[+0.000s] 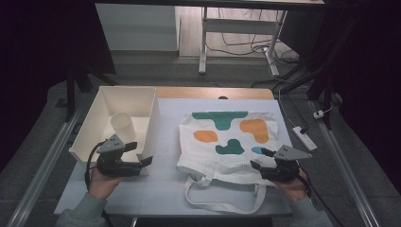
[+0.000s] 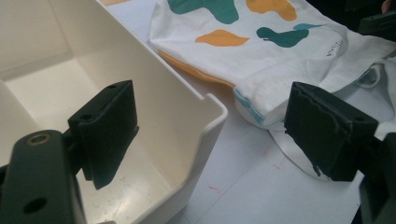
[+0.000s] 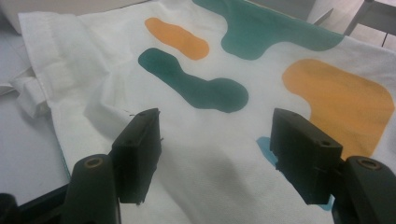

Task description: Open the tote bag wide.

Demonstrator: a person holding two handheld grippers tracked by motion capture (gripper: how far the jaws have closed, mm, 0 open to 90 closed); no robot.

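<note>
High view, left claw [image 1: 140, 153]: we see it spread over the white bin [image 1: 142, 97] corner; holding nothing
Right claw [image 1: 259, 159]: spread above the tote bag [image 1: 222, 161]; holding nothing

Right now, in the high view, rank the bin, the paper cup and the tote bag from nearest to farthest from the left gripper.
1. Bin: the left gripper sits at its near right corner.
2. Paper cup: inside the bin, just beyond.
3. Tote bag: to the right, across bare table.
</note>
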